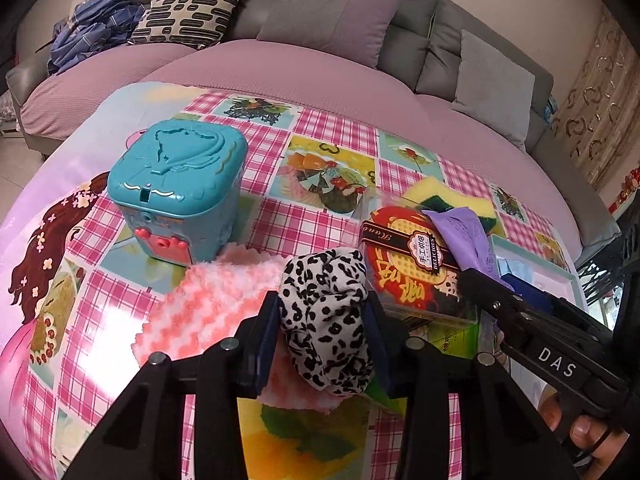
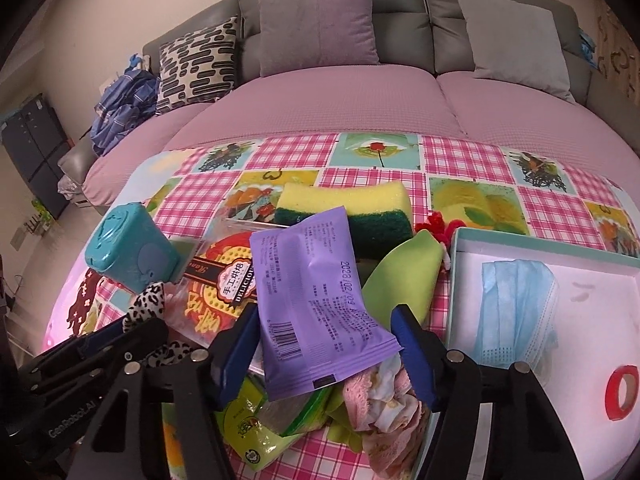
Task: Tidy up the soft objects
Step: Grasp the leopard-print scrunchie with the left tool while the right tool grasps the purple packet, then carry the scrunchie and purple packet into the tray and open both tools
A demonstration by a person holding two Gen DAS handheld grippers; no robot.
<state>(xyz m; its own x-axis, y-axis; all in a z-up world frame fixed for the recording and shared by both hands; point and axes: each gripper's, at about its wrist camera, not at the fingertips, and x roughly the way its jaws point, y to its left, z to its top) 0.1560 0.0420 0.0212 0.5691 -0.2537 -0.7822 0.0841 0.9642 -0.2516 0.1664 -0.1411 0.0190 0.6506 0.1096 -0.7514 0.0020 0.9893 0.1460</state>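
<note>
My left gripper (image 1: pixel 322 336) is shut on a black-and-white leopard-print scrunchie (image 1: pixel 324 312), both pads pressing its sides, just above a pink-and-white fluffy cloth (image 1: pixel 208 300). My right gripper (image 2: pixel 326 346) is shut on a purple sachet (image 2: pixel 320 300), which stands tilted up between the blue pads over a red-and-yellow snack box (image 2: pixel 216 280). Under the sachet lie a green cloth (image 2: pixel 404 280) and a crumpled pink cloth (image 2: pixel 384 400). A yellow-and-green sponge (image 2: pixel 344 208) lies behind them. The two grippers are close, side by side.
A teal plastic box (image 1: pixel 176 184) stands at the left on the pink checked tablecloth. At the right, a white tray (image 2: pixel 600 288) with a teal rim holds a blue face mask (image 2: pixel 516 308) and a red tape roll (image 2: pixel 622 392). A sofa with cushions lies beyond.
</note>
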